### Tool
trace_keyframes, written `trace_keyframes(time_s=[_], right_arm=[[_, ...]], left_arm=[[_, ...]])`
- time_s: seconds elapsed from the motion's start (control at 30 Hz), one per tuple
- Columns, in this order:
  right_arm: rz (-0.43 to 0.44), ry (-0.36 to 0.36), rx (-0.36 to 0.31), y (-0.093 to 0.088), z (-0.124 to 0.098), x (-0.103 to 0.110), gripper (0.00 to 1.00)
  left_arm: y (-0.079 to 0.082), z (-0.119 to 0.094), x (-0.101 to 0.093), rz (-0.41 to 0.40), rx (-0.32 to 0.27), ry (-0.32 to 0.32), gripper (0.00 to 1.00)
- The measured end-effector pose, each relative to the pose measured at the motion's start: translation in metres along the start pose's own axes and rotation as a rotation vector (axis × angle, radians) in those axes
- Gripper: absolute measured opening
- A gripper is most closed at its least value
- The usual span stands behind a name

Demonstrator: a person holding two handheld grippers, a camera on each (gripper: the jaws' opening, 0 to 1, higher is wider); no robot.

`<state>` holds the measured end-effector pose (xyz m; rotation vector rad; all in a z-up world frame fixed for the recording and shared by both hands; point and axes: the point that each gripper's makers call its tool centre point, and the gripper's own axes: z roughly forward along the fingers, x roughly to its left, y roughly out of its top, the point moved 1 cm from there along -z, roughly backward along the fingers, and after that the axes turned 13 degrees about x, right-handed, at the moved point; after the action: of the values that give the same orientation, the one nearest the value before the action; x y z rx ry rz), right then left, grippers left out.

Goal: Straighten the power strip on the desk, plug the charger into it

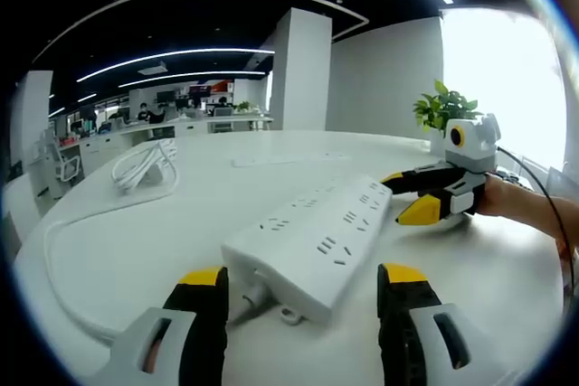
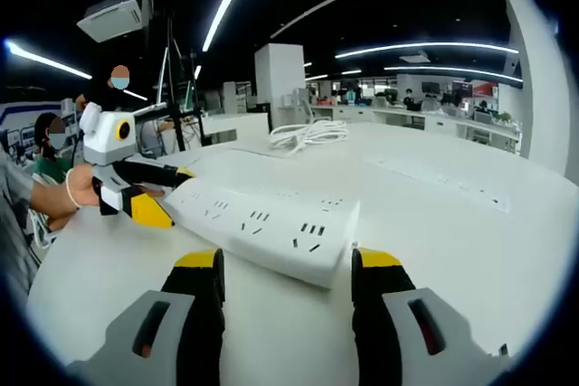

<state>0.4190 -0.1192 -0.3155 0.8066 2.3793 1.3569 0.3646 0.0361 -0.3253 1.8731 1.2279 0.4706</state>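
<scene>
While the white power strip (image 1: pixel 318 237) lies flat on the white worktop (image 1: pixel 181 196), each gripper stands at one of its ends. In the left gripper view, the left gripper (image 1: pixel 303 291) has its jaws spread wide on either side of the cable end, apparently not touching the casing. The right gripper (image 1: pixel 425 194) shows at the far end with its yellow tips close around that end; whether they actually pinch it I cannot tell from there. In the right gripper view, the right gripper (image 2: pixel 285 270) has its jaws apart and straddles the near end of the power strip (image 2: pixel 262 223), while the left gripper (image 2: pixel 145 192) sits at the far end beside it.

The strip's cable (image 1: pixel 63 250) loops away over the worktop toward a coiled white cord (image 1: pixel 145 164), possibly the charger's; no charger body can be made out clearly. A potted plant (image 1: pixel 445 108) stands behind the right gripper.

The risk, as I judge it, is that pushing from only one end would swing the strip instead of aligning it, and the trailing cable could drag or resist the turn. Open jaws may also slide off the smooth casing.

No brand, label or writing is readable on the strip or elsewhere.
</scene>
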Motion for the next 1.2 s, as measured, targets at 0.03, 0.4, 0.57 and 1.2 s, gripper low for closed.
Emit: trace_keyframes(time_s=[0.03, 0.4, 0.57, 1.2], right_arm=[[0.003, -0.002, -0.001, 0.0004, -0.0001, -0.0006, 0.56], [0.009, 0.007, 0.002, 0.0002, 0.0012, -0.0007, 0.5], [0.005, 0.002, 0.008, -0.0003, 0.0021, -0.0021, 0.48], [-0.001, -0.055, 0.015, -0.0005, 0.0035, -0.0062, 0.42]], left_arm=[[0.0, 0.0002, 0.0005, 0.003, 0.002, 0.003, 0.65], [0.0008, 0.0018, 0.0014, 0.008, 0.008, -0.001, 0.6], [-0.0002, 0.0023, 0.0027, 0.022, 0.018, 0.008, 0.58], [-0.0008, 0.0026, 0.0042, 0.048, 0.044, 0.027, 0.57]])
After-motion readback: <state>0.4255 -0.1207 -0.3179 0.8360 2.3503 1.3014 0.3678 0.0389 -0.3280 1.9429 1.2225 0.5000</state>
